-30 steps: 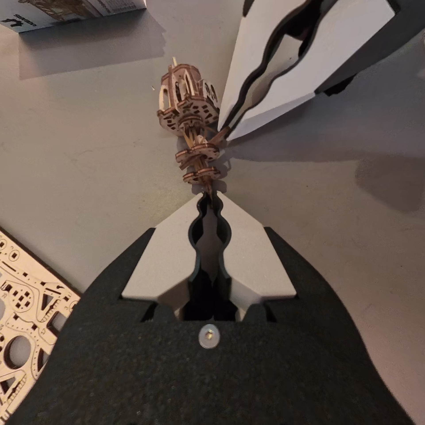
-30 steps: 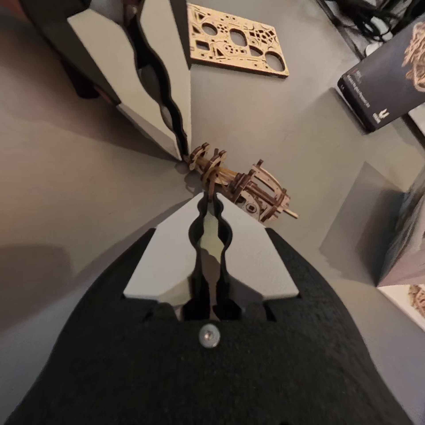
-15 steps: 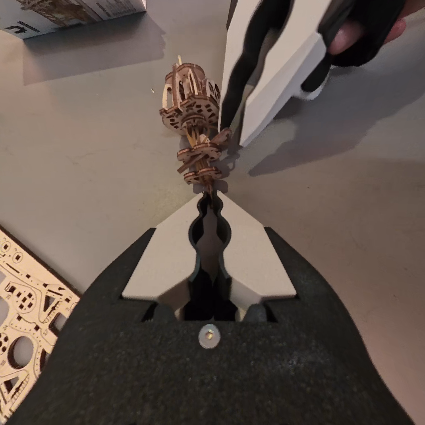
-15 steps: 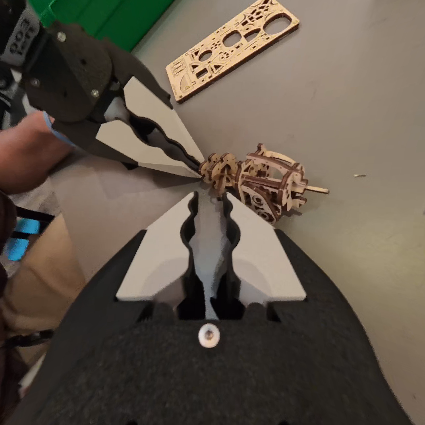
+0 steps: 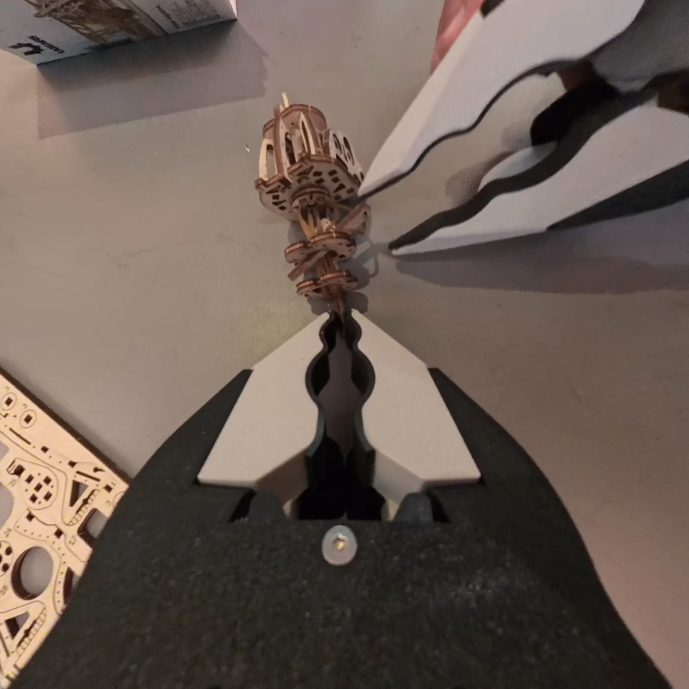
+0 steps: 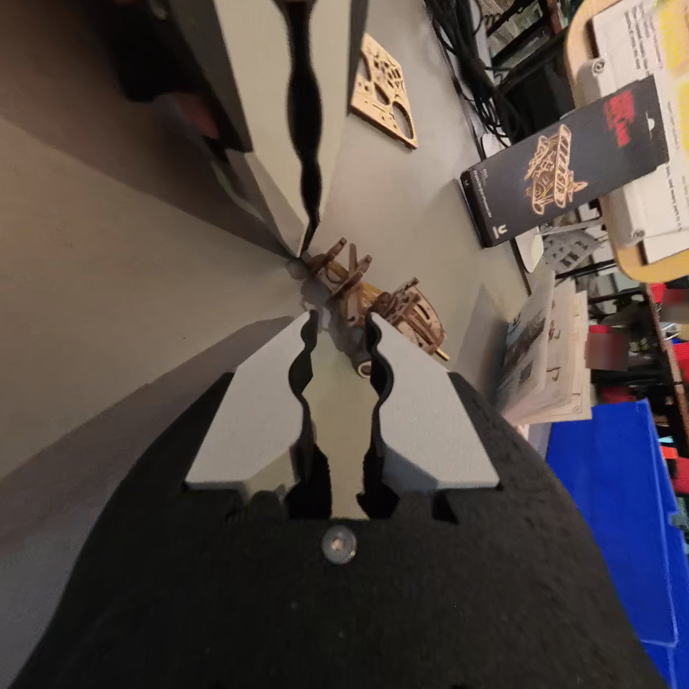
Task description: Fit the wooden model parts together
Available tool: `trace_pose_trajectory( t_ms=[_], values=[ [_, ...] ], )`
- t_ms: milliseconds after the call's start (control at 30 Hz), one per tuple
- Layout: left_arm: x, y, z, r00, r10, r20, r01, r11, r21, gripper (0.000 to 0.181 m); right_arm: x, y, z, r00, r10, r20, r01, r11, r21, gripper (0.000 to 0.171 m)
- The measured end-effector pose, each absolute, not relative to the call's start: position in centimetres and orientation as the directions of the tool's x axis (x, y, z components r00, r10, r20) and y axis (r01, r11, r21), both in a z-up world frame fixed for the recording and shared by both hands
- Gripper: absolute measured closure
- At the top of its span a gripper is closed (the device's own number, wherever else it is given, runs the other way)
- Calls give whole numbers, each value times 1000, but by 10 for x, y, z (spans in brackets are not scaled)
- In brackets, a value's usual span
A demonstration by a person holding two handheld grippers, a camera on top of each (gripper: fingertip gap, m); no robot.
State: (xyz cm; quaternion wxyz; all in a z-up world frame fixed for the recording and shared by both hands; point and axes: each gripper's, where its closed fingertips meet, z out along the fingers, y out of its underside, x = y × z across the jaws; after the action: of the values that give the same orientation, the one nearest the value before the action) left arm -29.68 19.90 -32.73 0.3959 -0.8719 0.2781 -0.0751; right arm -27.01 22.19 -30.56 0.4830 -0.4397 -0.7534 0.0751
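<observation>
Far left, on grey table: laser-cut plywood parts sheet, several cut-outs empty. Top left corner: pale kit box. Centre: wooden model assembly, lying on the table, cage-like head pointing away, thin shaft with two small discs pointing back. Left gripper pressed together, pinching the shaft's near tip. Right: right gripper spread wide, upper fingertip at the head's rim, lower one just beside the discs. In right wrist view: dark kit box and instruction booklet beyond the model.
</observation>
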Motion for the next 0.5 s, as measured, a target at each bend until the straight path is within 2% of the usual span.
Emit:
trace_pose_trajectory(
  t_ms=[100,267,500],
  values=[
    [-297,199,-327,834,-545,-86,-424,-533,-732,179,-273,232,-309,-149,661,735,604,649,-462,146],
    [-297,199,-327,834,-545,-85,-423,-533,-733,179,-273,233,-306,-163,588,792,588,703,-401,149],
    [-297,199,-327,834,-545,-83,-422,-534,-733,179,-273,233,-307,-174,585,792,588,707,-393,158]
  ],
)
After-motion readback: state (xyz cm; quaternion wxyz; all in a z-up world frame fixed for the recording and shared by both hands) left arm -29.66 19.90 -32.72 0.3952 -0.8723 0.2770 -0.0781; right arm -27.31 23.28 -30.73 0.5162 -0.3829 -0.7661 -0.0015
